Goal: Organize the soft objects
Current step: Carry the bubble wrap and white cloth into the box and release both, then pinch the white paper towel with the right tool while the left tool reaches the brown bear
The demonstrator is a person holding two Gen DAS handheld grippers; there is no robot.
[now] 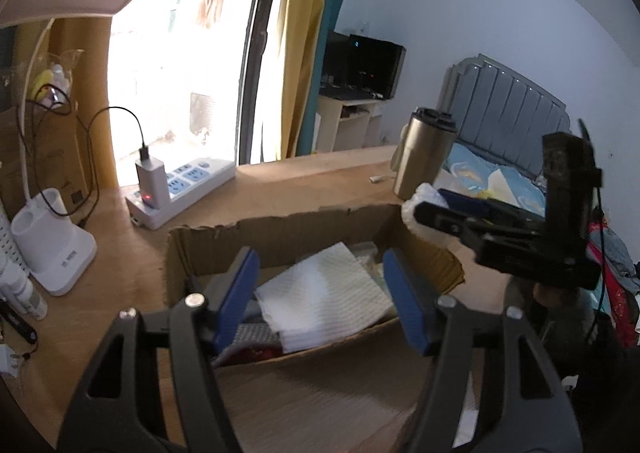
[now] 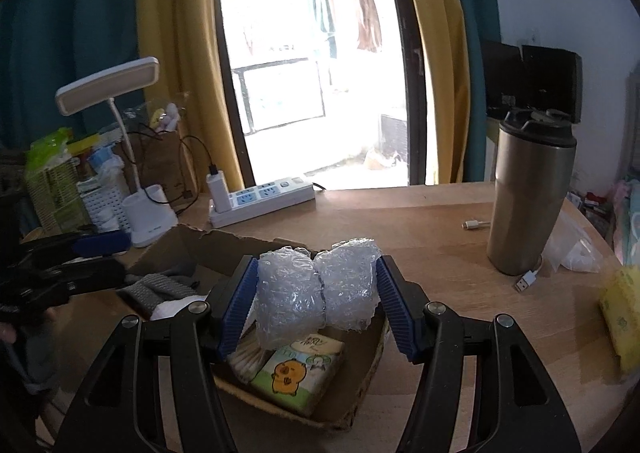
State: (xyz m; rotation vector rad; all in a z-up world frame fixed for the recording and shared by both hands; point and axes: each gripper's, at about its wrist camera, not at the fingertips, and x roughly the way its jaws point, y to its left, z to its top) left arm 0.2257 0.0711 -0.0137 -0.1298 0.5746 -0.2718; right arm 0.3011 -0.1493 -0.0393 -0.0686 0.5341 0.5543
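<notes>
A torn cardboard box [image 1: 280,231] sits on the wooden desk. In it lie a folded white cloth [image 1: 324,293], a grey cloth [image 2: 160,289] and a tissue pack with a cartoon animal [image 2: 298,371]. My left gripper [image 1: 320,301] is open and empty, just above the box. My right gripper [image 2: 316,293] is shut on a roll of bubble wrap [image 2: 316,293] and holds it over the box's near right corner. The right gripper also shows in the left wrist view [image 1: 448,213], at the box's far right corner. The left gripper shows in the right wrist view [image 2: 96,257].
A steel tumbler [image 2: 528,197] stands on the desk at the right, with a USB cable [image 2: 526,281] and a plastic bag [image 2: 572,249] beside it. A white power strip [image 2: 260,201] and a desk lamp [image 2: 148,213] stand behind the box. A yellow pack [image 2: 624,313] lies far right.
</notes>
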